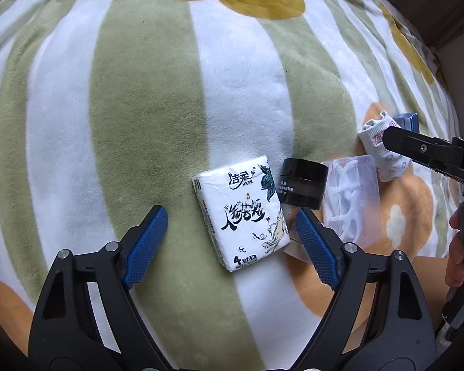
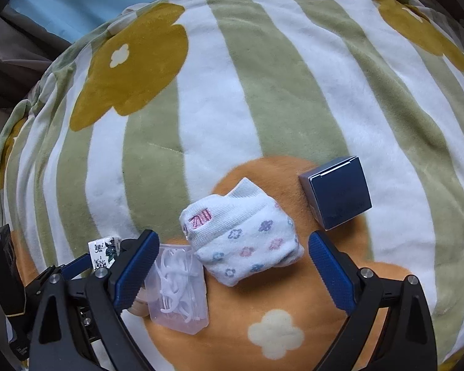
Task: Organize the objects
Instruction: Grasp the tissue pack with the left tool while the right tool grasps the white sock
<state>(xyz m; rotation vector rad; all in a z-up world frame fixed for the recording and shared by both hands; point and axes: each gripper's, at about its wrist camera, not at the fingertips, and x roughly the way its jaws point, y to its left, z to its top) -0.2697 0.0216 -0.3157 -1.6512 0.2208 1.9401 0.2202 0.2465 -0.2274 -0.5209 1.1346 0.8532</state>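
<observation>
The left tongs (image 1: pixel 229 235) stand wide astride the tissue pack (image 1: pixel 242 213); centre it before squeezing, clear of the black jar (image 1: pixel 303 184) beside the right pad. The right tongs (image 2: pixel 233 266) gape around the folded sock (image 2: pixel 242 232).

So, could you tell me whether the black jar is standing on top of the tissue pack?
No, the black jar sits beside the tissue pack.
</observation>
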